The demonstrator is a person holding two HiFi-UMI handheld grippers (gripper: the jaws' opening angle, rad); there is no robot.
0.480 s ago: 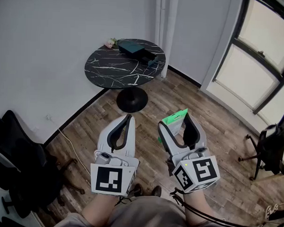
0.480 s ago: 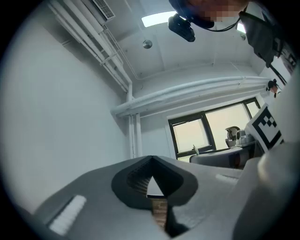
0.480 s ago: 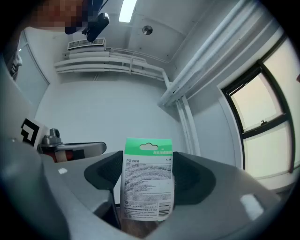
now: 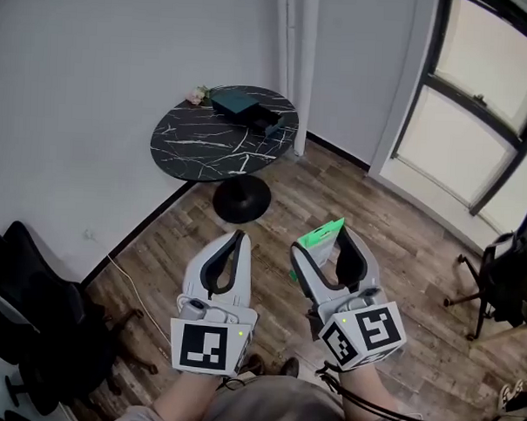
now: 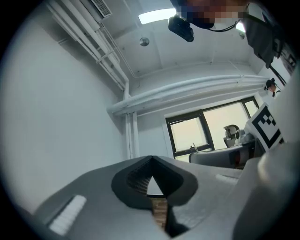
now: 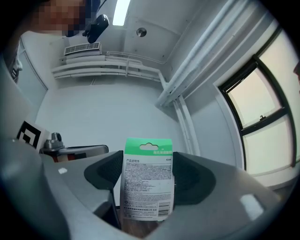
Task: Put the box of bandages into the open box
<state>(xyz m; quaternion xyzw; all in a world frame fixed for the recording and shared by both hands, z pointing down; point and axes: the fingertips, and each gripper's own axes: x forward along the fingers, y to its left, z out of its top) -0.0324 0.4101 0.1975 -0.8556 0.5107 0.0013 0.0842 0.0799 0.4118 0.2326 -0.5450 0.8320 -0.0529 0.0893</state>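
Note:
The box of bandages [image 4: 321, 238], white with a green top, stands between the jaws of my right gripper [image 4: 326, 243], which is shut on it. In the right gripper view the box of bandages [image 6: 148, 182] shows its printed back and rises above the right gripper [image 6: 149, 176]. My left gripper [image 4: 237, 242] is shut with nothing in it, and the left gripper [image 5: 151, 164] shows its jaw tips meeting. The open box [image 4: 247, 109], dark green, lies on the far side of a round black marble table [image 4: 201, 142], well ahead of both grippers.
The table stands on a black pedestal foot [image 4: 241, 198] on a wood floor by a grey wall. A black chair [image 4: 32, 313] is at the left. A window [image 4: 488, 110] and another chair base [image 4: 487, 285] are at the right. Small pink flowers [image 4: 197, 94] lie near the open box.
Both grippers sit a little lower in the head view, and the table has shifted slightly down in the picture. The right gripper's hold on the bandage box is the same.

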